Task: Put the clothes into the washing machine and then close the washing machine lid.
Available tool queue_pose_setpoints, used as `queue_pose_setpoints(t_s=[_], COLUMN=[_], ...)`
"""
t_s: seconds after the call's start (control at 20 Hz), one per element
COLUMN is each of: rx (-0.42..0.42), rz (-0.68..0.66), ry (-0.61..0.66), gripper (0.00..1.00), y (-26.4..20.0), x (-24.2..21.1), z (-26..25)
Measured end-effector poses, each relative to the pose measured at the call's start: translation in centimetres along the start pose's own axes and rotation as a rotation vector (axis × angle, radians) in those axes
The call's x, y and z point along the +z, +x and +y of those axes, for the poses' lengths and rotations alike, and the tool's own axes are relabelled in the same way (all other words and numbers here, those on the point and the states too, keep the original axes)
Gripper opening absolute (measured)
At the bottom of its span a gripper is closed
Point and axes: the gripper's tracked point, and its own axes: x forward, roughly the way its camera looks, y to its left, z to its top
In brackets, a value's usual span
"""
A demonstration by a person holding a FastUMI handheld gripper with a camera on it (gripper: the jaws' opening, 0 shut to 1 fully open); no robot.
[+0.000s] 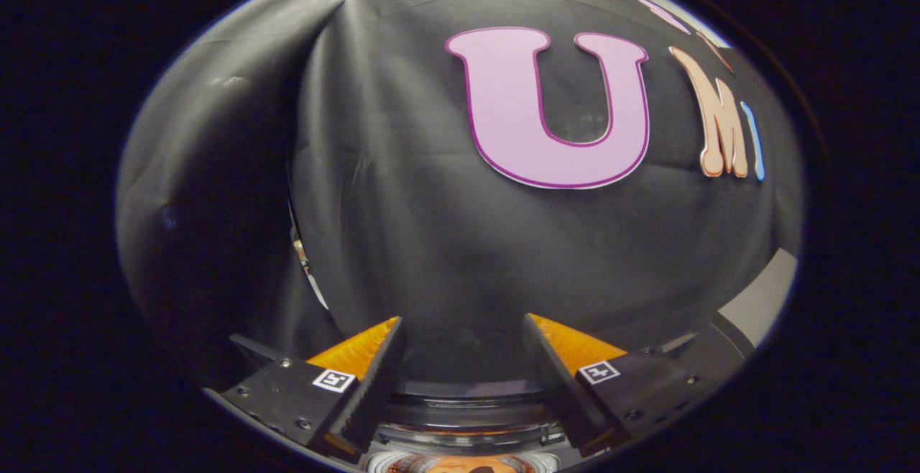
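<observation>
Tongs point(463, 329) spread wide, empty, round washing machine point(463, 415) opening below

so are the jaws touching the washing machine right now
Apart. The gripper view shows the gripper open with nothing between its jaws, held above the washing machine opening, with a visible gap down to the rim.

The gripper point(463, 340) is standing wide apart, holding nothing. Below its fingers, the washing machine point(467, 430) is showing its round rim.

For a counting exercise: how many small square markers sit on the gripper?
2: one square marker on the left finger's base, another on the right's. The open fingers hold nothing.
</observation>
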Motion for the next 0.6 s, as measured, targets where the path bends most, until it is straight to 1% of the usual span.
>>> queue_pose_setpoints(t_s=[0.6], rx=[-0.006], rz=[-0.068], ry=[-0.004], gripper=[0.98], y=[-3.9], x=[-0.6], z=[-0.1])
